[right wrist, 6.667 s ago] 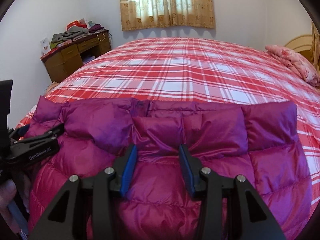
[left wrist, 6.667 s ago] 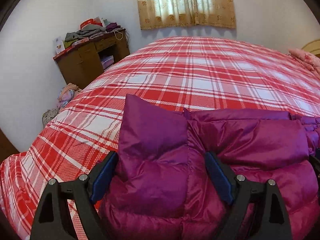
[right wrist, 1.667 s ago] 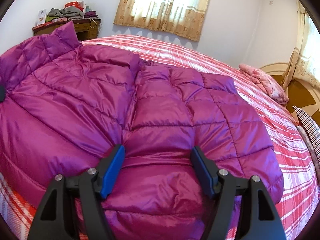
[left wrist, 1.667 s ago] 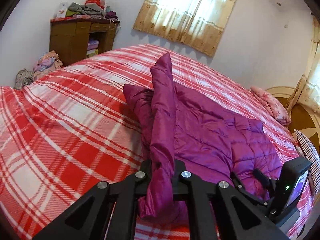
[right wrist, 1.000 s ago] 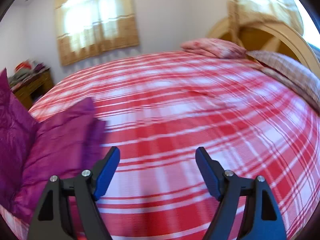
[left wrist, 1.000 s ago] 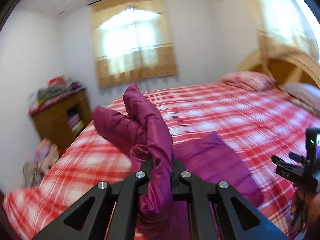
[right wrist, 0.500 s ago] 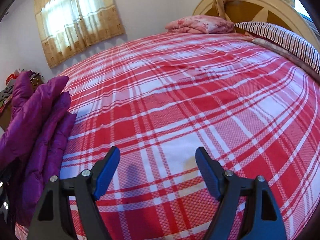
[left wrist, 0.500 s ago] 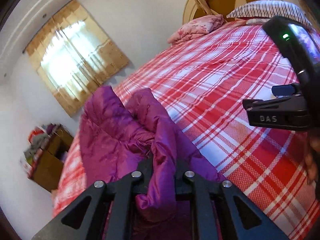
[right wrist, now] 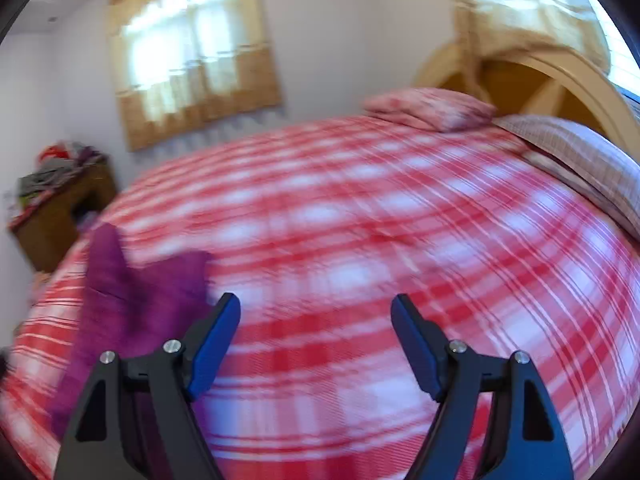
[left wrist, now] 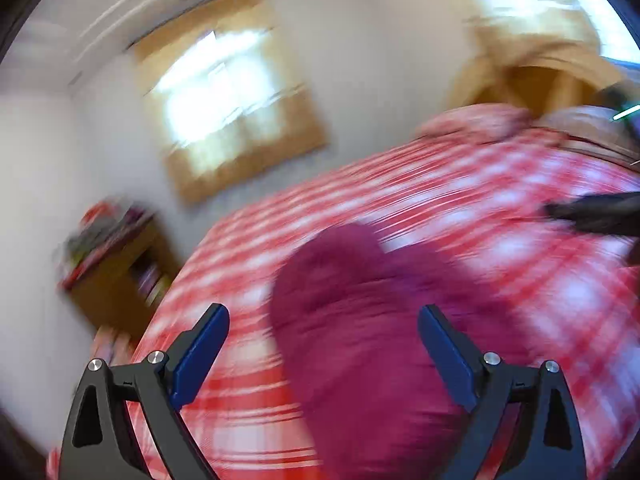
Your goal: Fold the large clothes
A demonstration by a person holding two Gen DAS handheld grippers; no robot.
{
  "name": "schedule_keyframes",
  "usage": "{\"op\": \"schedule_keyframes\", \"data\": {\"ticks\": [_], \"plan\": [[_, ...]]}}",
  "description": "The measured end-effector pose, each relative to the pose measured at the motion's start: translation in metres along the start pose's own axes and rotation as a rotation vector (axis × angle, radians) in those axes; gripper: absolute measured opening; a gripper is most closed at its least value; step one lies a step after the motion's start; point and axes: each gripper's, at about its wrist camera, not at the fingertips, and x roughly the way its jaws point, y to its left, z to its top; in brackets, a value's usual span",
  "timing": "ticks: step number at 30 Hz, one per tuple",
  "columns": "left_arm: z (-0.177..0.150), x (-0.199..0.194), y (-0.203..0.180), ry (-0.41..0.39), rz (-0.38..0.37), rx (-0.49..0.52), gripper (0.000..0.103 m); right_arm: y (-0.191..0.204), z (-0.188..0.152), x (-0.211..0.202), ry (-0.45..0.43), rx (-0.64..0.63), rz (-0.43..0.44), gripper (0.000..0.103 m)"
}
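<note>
The purple puffer jacket lies bunched on the red plaid bed, blurred by motion in the left wrist view. My left gripper hangs just above it with its jaws opening wide; the jacket shows between the blue pads but neither pad presses on it. In the right wrist view the jacket sits at the left of the bed. My right gripper stands open over bare bedspread, with nothing between its fingers, to the right of the jacket.
A wooden desk piled with clothes stands against the wall left of the bed. A pink pillow and a striped pillow lie by the wooden headboard. A curtained window is on the far wall.
My left gripper has let go of the jacket fold it pinched, and its jaws have swung wide. The jacket has dropped onto the bed. My right gripper has risen, still open.
</note>
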Motion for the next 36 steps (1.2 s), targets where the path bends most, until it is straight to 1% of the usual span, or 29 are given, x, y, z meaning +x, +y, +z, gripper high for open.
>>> {"op": "schedule_keyframes", "data": {"ticks": [2, 4, 6, 7, 8, 9, 10, 11, 12, 13, 14, 15, 16, 18, 20, 22, 25, 26, 28, 31, 32, 35, 36], "plan": [[-0.005, 0.039, 0.034, 0.101, 0.083, -0.077, 0.096, 0.036, 0.022, 0.005, 0.036, -0.031, 0.078, 0.080], [-0.013, 0.077, 0.065, 0.196, 0.163, -0.166, 0.096, 0.067, 0.033, 0.012, 0.051, -0.065, 0.105, 0.080], [-0.023, 0.104, 0.090, 0.261, 0.168, -0.273, 0.096, 0.107, 0.041, 0.023, 0.070, -0.137, 0.119, 0.080], [-0.028, 0.112, 0.095, 0.276, 0.163, -0.309, 0.096, 0.130, 0.043, 0.035, 0.102, -0.175, 0.130, 0.080], [-0.033, 0.119, 0.099, 0.286, 0.155, -0.341, 0.096, 0.143, 0.042, 0.045, 0.133, -0.190, 0.139, 0.080], [-0.037, 0.126, 0.102, 0.294, 0.145, -0.367, 0.096, 0.153, 0.040, 0.055, 0.170, -0.198, 0.145, 0.080], [-0.041, 0.133, 0.101, 0.305, 0.137, -0.382, 0.096, 0.167, 0.036, 0.074, 0.229, -0.199, 0.150, 0.079], [-0.044, 0.139, 0.099, 0.316, 0.133, -0.385, 0.096, 0.171, 0.032, 0.085, 0.258, -0.194, 0.148, 0.079], [-0.047, 0.143, 0.095, 0.324, 0.124, -0.384, 0.096, 0.175, 0.027, 0.095, 0.285, -0.197, 0.138, 0.071], [-0.048, 0.146, 0.090, 0.327, 0.106, -0.383, 0.096, 0.179, 0.020, 0.105, 0.318, -0.208, 0.122, 0.050], [-0.048, 0.148, 0.085, 0.324, 0.085, -0.382, 0.096, 0.179, 0.010, 0.115, 0.357, -0.212, 0.124, 0.040], [-0.045, 0.152, 0.083, 0.318, 0.068, -0.382, 0.096, 0.178, 0.002, 0.118, 0.370, -0.220, 0.132, 0.027], [-0.041, 0.154, 0.078, 0.303, 0.048, -0.383, 0.096, 0.175, -0.006, 0.117, 0.364, -0.240, 0.123, 0.021], [-0.033, 0.151, 0.062, 0.275, 0.022, -0.370, 0.096, 0.163, -0.014, 0.110, 0.340, -0.242, 0.118, 0.015], [-0.025, 0.148, 0.049, 0.252, 0.010, -0.344, 0.096, 0.140, -0.020, 0.103, 0.314, -0.174, 0.141, 0.014], [-0.016, 0.144, 0.026, 0.223, -0.006, -0.285, 0.096, 0.120, -0.027, 0.102, 0.305, -0.122, 0.147, 0.014], [-0.013, 0.146, -0.014, 0.219, 0.001, -0.153, 0.096, 0.105, -0.035, 0.117, 0.339, -0.095, 0.122, 0.014], [-0.013, 0.146, -0.022, 0.217, 0.007, -0.122, 0.096, 0.098, -0.037, 0.121, 0.354, -0.073, 0.120, 0.015], [-0.011, 0.142, -0.034, 0.198, 0.033, -0.080, 0.096, 0.092, -0.029, 0.112, 0.349, -0.050, 0.103, 0.022], [-0.005, 0.138, -0.035, 0.186, 0.012, -0.080, 0.096, 0.091, -0.007, 0.088, 0.288, -0.049, 0.061, 0.023], [-0.004, 0.138, -0.033, 0.183, 0.004, -0.084, 0.096, 0.095, 0.006, 0.076, 0.249, -0.056, 0.044, 0.023], [0.000, 0.142, -0.031, 0.197, -0.013, -0.101, 0.096, 0.114, 0.028, 0.059, 0.174, -0.090, 0.036, 0.023], [0.001, 0.144, -0.030, 0.205, -0.015, -0.114, 0.096, 0.119, 0.031, 0.060, 0.156, -0.092, 0.047, 0.023]]}}
